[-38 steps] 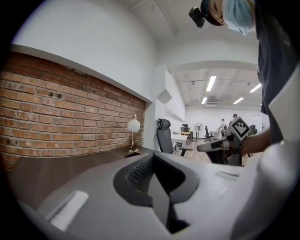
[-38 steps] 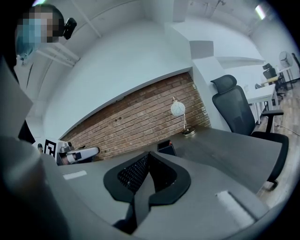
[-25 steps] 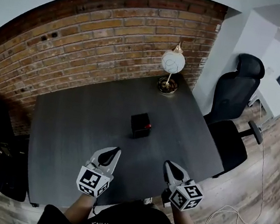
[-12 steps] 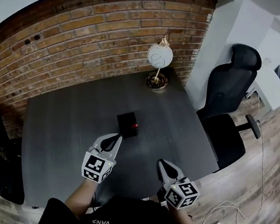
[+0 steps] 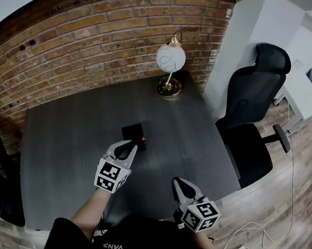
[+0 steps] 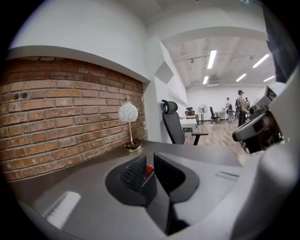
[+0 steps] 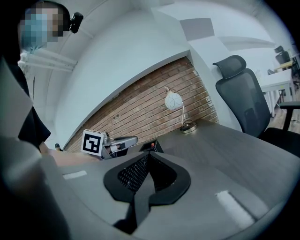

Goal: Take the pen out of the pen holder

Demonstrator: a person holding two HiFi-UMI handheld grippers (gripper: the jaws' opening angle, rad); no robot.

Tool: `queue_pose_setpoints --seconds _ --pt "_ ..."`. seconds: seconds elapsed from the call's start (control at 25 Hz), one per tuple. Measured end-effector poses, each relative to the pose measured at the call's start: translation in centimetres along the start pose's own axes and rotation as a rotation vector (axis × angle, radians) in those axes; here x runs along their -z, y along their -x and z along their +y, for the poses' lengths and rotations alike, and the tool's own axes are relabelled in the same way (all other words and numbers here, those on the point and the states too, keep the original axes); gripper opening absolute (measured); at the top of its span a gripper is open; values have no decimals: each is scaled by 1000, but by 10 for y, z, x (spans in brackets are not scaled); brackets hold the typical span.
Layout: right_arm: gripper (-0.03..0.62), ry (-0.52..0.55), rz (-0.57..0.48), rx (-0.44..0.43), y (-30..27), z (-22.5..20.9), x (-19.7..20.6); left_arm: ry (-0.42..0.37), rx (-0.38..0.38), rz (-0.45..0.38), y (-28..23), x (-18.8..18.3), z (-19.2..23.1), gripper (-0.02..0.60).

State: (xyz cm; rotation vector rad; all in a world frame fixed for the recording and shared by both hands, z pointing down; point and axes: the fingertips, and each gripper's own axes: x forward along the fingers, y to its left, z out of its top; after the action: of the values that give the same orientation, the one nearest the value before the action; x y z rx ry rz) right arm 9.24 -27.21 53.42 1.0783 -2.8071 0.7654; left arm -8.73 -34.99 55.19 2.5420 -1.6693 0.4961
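Pen (image 5: 142, 139): 1, only its red tip visible, rest hidden in the 1 black pen holder (image 5: 132, 131) mid tabletop (image 5: 59, 153). 2 grippers: left gripper (image 5: 132, 145) just beside holder, right gripper (image 5: 178, 182) near tabletop edge. Both jaws together, empty. 1 lamp (image 5: 170, 59).

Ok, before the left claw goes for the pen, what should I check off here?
1. Red-topped pen standing in the black square pen holder: ok.
2. Left claw lined up with the pen: ok.
3. Left claw open for the grasp: not ok, shut.
4. Left claw clear of the holder's rim: cannot tell.
5. Right claw clear of the holder: ok, shut and empty.
6. White globe lamp out of the path: ok.
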Motion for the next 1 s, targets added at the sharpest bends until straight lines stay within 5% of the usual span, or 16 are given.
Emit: queue_pose_setpoints --seconds 0.56,0.8,1.0 --pt "0 -17 -6 -1 6 -29 -3 -51 52 211 -60 18 -9 236" --pt "0 -23 0 -3 9 -39 -3 -73 75 344 -71 33 -13 252" --pt "0 -21 -5 -6 7 -45 -4 -57 84 378 -73 41 -11 249"
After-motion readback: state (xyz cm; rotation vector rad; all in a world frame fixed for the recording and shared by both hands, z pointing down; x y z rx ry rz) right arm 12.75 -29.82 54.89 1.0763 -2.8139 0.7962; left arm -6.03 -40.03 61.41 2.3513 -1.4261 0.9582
